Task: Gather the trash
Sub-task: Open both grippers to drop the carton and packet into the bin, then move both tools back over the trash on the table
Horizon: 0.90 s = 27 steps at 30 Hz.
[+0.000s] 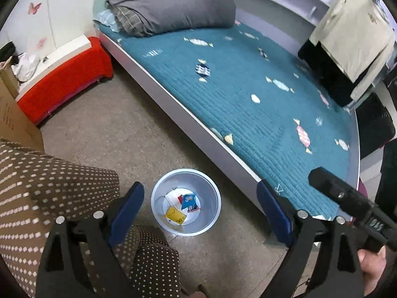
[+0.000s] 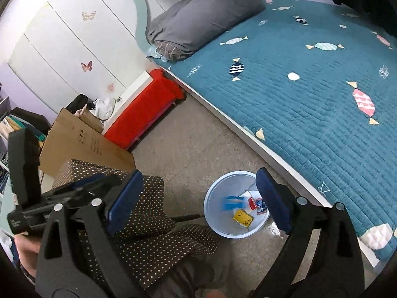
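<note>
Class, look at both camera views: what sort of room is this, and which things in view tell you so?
Most likely a bedroom: a bed with a teal quilt, a rolled grey duvet at its head, and a small bin holding wrappers on the floor beside it.

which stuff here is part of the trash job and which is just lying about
Job: white bin on the floor; yellow wrapper and blue packet inside it; open left gripper; open right gripper.
Lying about: grey pillow, red cloth, cardboard box.

Both grippers point(image 1: 201, 213) point(image 2: 198, 203) have black frames, silver screws and blue-padded fingers point(image 1: 126, 206).
</note>
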Each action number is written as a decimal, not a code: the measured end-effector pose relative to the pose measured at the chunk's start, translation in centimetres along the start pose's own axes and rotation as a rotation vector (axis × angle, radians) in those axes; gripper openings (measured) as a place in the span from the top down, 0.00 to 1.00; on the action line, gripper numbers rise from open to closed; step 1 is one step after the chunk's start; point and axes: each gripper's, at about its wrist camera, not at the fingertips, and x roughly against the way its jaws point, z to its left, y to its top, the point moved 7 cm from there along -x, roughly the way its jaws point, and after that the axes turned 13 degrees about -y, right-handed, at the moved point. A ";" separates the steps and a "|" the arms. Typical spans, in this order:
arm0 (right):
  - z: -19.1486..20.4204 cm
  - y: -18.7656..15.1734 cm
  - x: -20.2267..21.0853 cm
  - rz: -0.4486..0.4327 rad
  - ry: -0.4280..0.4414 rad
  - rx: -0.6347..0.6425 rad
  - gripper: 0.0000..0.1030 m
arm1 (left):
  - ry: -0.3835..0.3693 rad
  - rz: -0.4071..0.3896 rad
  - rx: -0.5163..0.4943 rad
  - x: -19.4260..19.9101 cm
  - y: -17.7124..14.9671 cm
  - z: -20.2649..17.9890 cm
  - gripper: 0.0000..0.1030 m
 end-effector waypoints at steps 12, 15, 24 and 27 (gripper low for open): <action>6.0 -0.7 5.1 -0.073 0.015 0.074 0.06 | 0.056 -0.214 -0.046 11.4 -1.3 -1.2 0.08; 8.1 -1.1 6.6 -0.089 0.029 0.110 0.06 | 0.071 -0.254 -0.060 14.0 -1.9 -1.4 0.08; 14.8 -2.7 10.7 -0.128 0.077 0.216 0.06 | 0.091 -0.369 -0.031 21.6 -4.8 -0.4 0.08; 17.4 -3.4 11.7 -0.135 0.096 0.261 0.06 | 0.111 -0.407 -0.027 24.0 -5.9 0.4 0.08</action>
